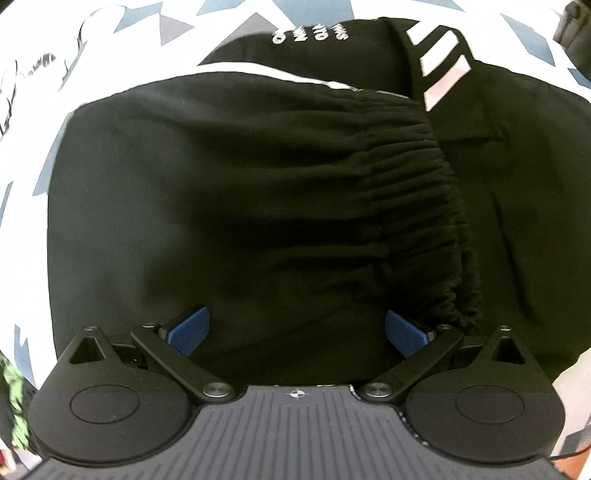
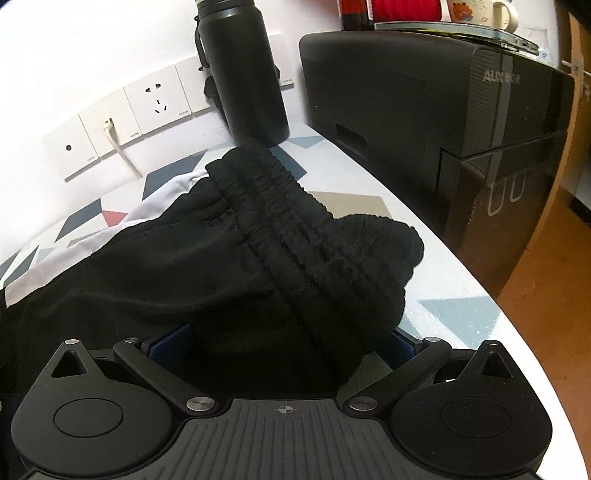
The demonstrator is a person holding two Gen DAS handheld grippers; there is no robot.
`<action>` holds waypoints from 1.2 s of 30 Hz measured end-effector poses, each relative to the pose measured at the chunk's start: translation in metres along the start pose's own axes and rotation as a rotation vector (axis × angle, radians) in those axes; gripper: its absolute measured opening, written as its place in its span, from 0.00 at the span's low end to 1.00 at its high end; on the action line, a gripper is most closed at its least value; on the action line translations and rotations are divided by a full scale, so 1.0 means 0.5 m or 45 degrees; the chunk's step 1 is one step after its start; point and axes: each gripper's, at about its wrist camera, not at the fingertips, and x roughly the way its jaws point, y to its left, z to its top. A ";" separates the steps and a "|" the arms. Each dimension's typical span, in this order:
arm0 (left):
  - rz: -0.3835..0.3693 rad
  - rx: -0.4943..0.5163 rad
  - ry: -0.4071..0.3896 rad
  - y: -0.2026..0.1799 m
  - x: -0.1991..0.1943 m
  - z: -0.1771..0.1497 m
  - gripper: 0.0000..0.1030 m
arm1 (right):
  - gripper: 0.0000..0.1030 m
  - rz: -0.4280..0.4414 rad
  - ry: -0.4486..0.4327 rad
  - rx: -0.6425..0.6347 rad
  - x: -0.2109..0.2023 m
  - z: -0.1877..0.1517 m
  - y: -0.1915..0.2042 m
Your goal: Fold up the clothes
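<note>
Left gripper and right gripper, fingers spread wide apart over black shorts (gathered waistband bunched up), lying on the patterned bench near a black bottle.

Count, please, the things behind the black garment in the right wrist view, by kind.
Black bottle: 1
Black appliance: 1
Mug: 1
Wall socket plates: 4 visible
Total: 7
</note>
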 end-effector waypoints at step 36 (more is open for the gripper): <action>-0.060 -0.072 -0.025 0.058 -0.013 0.029 1.00 | 0.48 0.379 -0.290 0.433 0.024 -0.002 -0.093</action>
